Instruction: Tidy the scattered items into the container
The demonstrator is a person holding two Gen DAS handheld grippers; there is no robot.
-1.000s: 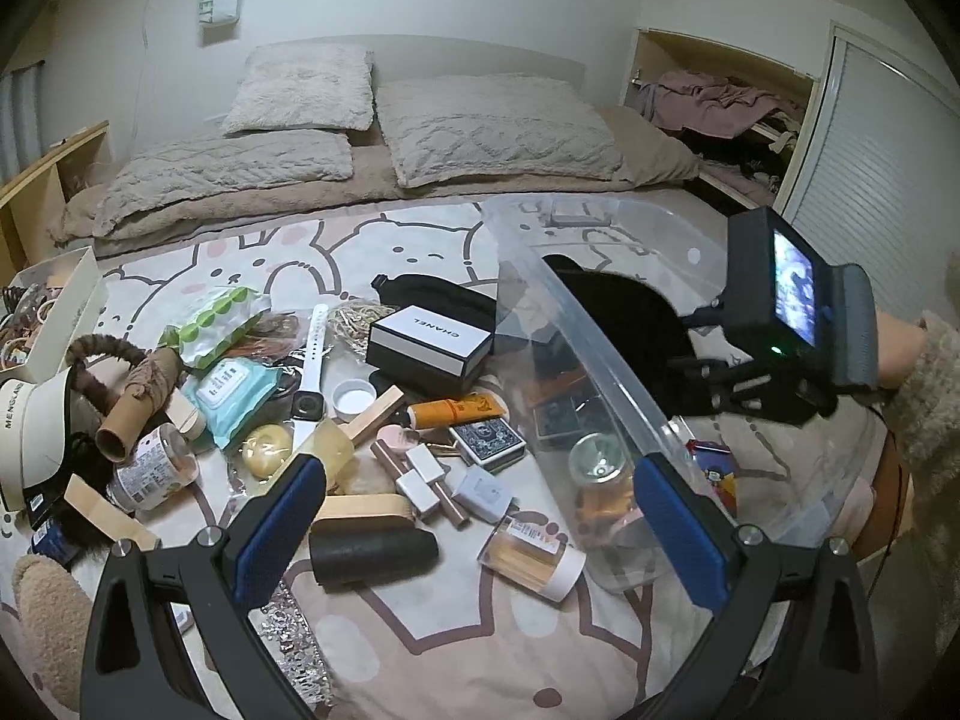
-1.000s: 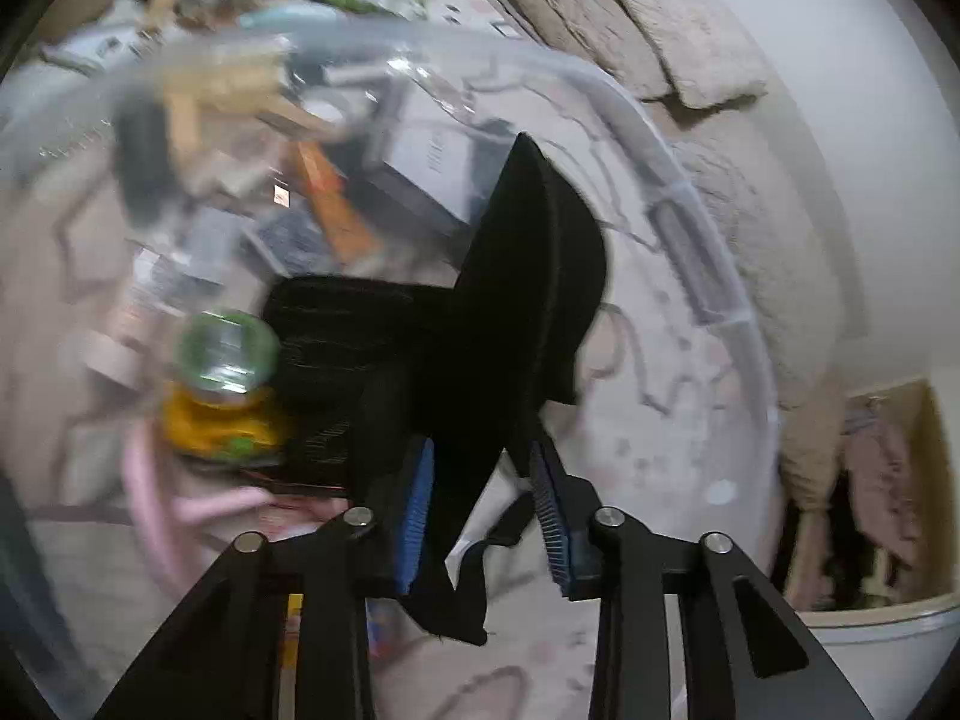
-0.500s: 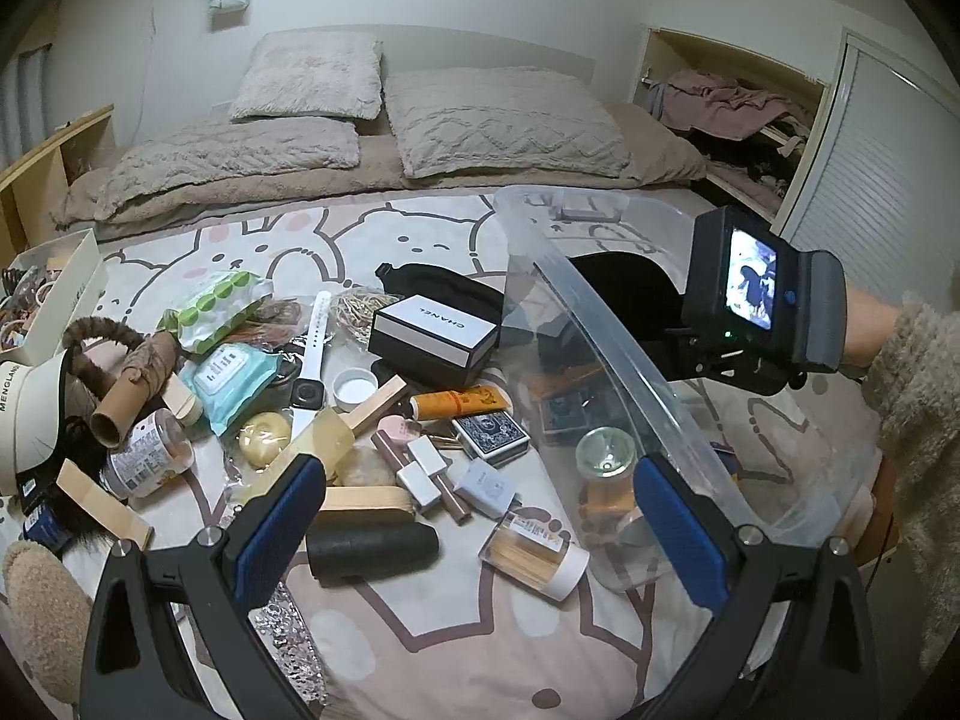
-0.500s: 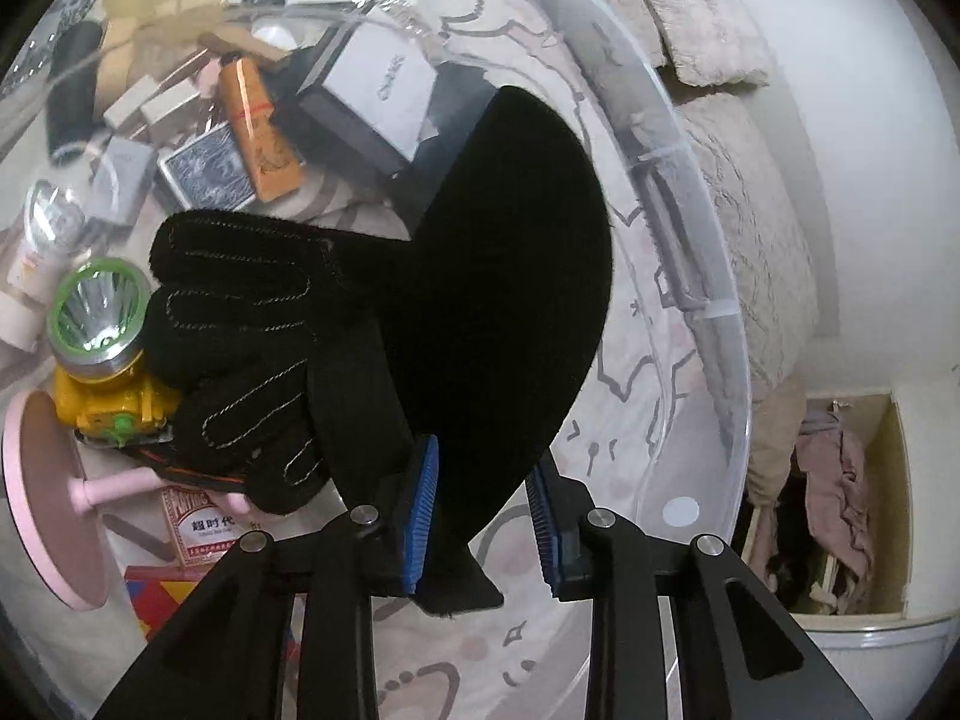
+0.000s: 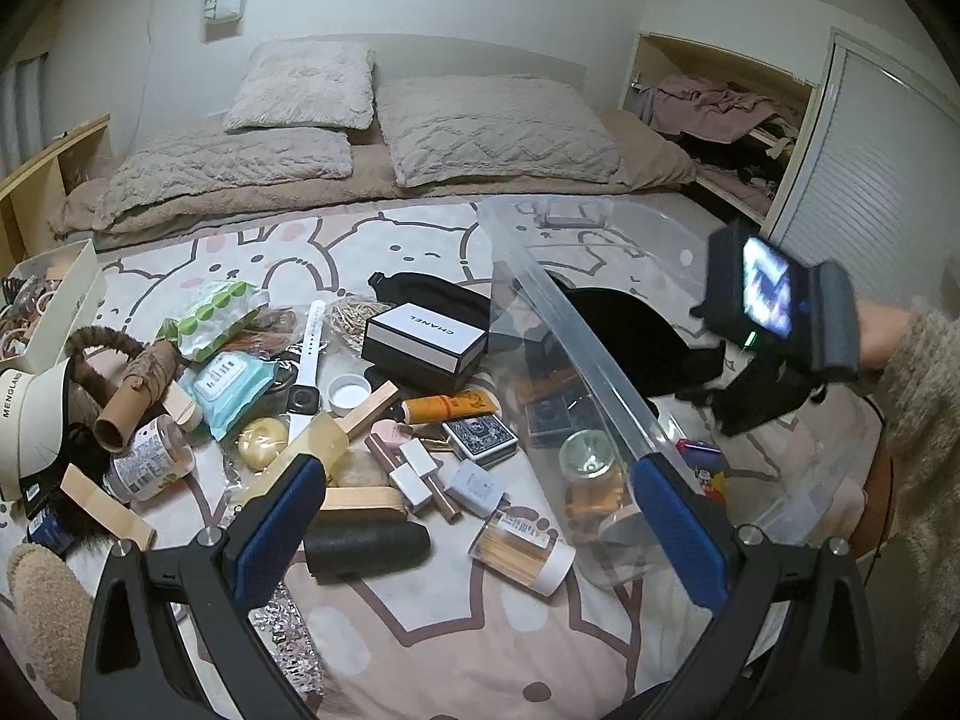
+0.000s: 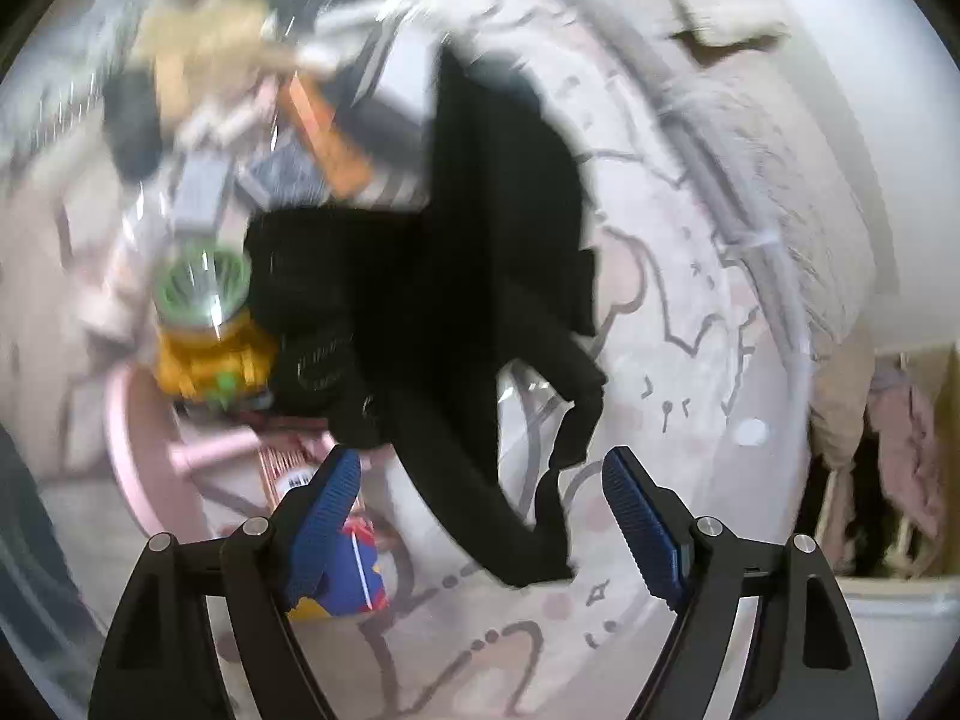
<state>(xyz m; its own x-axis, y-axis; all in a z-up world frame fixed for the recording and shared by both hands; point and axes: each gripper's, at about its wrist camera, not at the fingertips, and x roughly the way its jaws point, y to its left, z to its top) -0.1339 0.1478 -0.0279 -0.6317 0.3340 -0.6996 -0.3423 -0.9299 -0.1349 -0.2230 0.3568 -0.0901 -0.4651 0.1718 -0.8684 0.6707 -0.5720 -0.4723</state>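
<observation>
A clear plastic container [image 5: 576,324] lies on the bed at the right. Inside it rests a black cap [image 6: 504,192] beside black gloves [image 6: 312,324], a yellow torch [image 6: 210,354] and a pink mirror [image 6: 144,450]. Above the container my right gripper [image 6: 480,498] hangs with its jaws opening; the cap's black strap [image 6: 558,456] dangles between the pads, touching neither. In the left wrist view the right gripper's body [image 5: 774,312] shows over the container, and the cap [image 5: 624,336] lies below it. My left gripper [image 5: 480,516] stands open above scattered items such as a black-and-white box [image 5: 423,345] and a black roll [image 5: 366,546].
Clutter covers the bed's left half: card deck [image 5: 480,438], orange tube [image 5: 450,407], white watch [image 5: 306,360], wipes pack [image 5: 231,378], jar [image 5: 150,468], white visor [image 5: 30,420]. Pillows [image 5: 492,126] lie at the back, a shelf [image 5: 720,114] at the right. A sleeve [image 5: 924,420] enters from the right.
My right gripper's jaws have spread apart and let go of the black cap, which now lies in the container. The right gripper has lifted a little. The left gripper has kept still.
</observation>
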